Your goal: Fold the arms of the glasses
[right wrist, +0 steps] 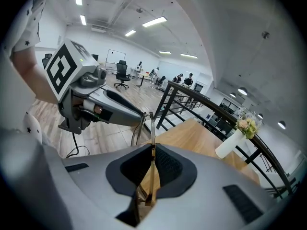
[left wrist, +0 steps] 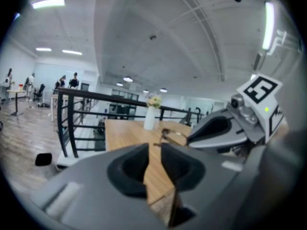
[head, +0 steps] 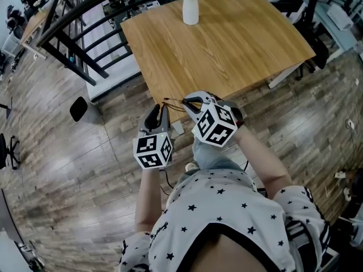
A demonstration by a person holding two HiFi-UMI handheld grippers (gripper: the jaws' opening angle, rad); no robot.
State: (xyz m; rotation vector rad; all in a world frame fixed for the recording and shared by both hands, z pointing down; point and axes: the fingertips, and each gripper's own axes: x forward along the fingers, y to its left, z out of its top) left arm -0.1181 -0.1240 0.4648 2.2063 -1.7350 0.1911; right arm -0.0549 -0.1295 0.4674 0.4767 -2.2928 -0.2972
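Right claw (right wrist: 152, 161) shut tight on a thin gold-brown part of the glasses (right wrist: 150, 123), most likely one arm close to the hinge, though hard to tell which. Lens rim (right wrist: 136, 130) poking out beyond the pads, toward the other claw.

Left claw (left wrist: 154, 163) partly open, with only a narrow gap between the pads and nothing in it. Level with the glasses and just beside them, not touching.

Glasses up in the air between the two claws, near the front edge of a wooden table (head: 227, 44) and resting on nothing. Unclear whether over the wood or past the edge. White vase (head: 190, 9) of flowers well apart, at the far side.

Likely trouble from here:
- Twisting or sliding in the right pads under a sideways push, with so thin a part pinched.
- Falling to the plank floor (head: 85, 163) rather than onto the table after any slip.
- Missing the free arm with so narrow a gap, and knocking it instead of catching it.
- Straining the hinge by pushing on the rim or against the folding direction.
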